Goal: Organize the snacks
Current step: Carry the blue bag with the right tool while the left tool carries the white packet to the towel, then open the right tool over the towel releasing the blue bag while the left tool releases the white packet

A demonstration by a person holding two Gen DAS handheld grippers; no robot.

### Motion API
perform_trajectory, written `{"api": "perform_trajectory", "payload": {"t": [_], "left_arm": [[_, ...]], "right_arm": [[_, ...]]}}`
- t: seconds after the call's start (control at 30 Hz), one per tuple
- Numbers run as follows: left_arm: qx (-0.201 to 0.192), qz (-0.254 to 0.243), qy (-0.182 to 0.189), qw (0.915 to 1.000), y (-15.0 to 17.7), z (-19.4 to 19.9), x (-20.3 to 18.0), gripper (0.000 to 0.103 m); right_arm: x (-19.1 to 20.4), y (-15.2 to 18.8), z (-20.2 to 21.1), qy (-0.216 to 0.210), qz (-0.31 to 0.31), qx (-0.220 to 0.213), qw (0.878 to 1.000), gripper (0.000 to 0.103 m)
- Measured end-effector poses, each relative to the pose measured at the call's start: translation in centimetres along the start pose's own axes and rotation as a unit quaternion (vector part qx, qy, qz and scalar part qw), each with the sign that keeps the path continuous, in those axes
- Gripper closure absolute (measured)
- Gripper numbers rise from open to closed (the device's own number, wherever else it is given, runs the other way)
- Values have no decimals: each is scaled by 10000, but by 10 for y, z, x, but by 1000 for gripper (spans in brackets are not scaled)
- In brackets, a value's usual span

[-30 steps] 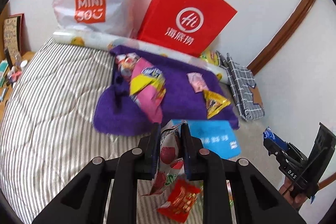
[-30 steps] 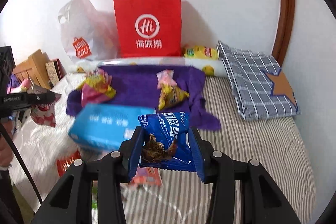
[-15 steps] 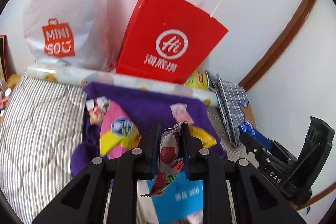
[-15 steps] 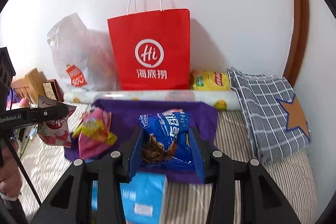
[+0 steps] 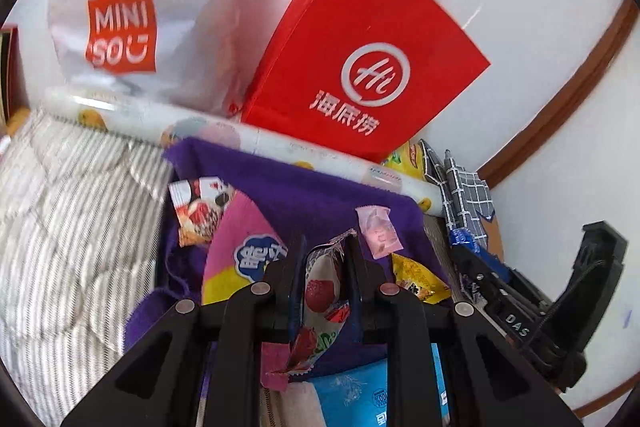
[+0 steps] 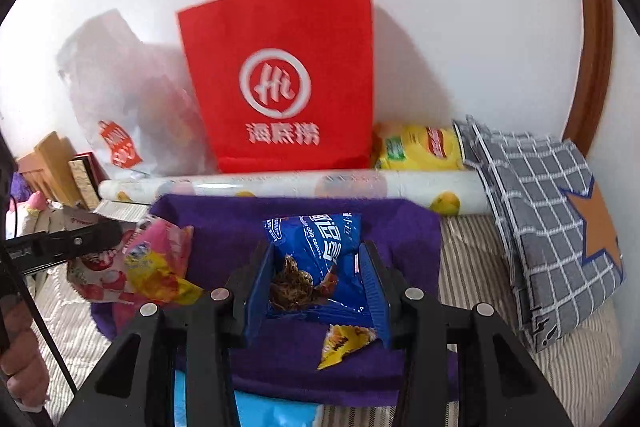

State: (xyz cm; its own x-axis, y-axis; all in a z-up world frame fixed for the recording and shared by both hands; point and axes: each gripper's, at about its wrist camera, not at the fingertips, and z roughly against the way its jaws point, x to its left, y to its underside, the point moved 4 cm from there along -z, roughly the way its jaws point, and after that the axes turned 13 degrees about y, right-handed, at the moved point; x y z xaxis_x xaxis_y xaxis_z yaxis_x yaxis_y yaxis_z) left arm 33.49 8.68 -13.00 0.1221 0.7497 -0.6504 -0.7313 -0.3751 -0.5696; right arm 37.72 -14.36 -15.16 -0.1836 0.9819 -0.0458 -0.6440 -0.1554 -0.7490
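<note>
My left gripper [image 5: 323, 251] is shut on a strawberry-print snack packet [image 5: 320, 291], held above the purple cloth [image 5: 320, 195]. My right gripper [image 6: 318, 263] is shut on a blue cookie bag [image 6: 320, 247], also above the purple cloth [image 6: 224, 223]. On the cloth lie a pink-and-yellow bag [image 5: 236, 251], a small pink packet [image 5: 378, 229], a yellow packet [image 5: 416, 279] and a red-and-white packet [image 5: 198, 205]. The right gripper shows at the right of the left wrist view [image 5: 464, 251]. The left gripper shows at the left of the right wrist view [image 6: 108, 233].
A red paper bag [image 5: 360, 67] and a white MINISO plastic bag [image 5: 132, 7] stand against the wall behind a printed roll [image 5: 240, 137]. A grey checked fabric [image 6: 540, 207] lies at the right. A blue tissue pack [image 5: 372, 395] lies near me on the striped bedding [image 5: 72, 227].
Both grippers have moved forward and up over the purple cloth toward the bags at the wall, each still holding its packet. The blue tissue pack has dropped lower in view.
</note>
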Motion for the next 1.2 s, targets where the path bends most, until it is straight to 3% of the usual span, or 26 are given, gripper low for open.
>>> {"api": "perform_trajectory", "payload": {"t": [0.33,0.7,1.2], "left_arm": [[-138,240,15,9996,4,-6,15,83],[-41,79,-167,9998,9,-17,11,83],[-65,147,-107,9998,11,-17,13,83]], "right_arm": [[-9,16,-17,132,-120,224,9996,61],[2,23,-25,287,194,269,9990,61],[4,26,-27,375,250,262,9986,59]]}}
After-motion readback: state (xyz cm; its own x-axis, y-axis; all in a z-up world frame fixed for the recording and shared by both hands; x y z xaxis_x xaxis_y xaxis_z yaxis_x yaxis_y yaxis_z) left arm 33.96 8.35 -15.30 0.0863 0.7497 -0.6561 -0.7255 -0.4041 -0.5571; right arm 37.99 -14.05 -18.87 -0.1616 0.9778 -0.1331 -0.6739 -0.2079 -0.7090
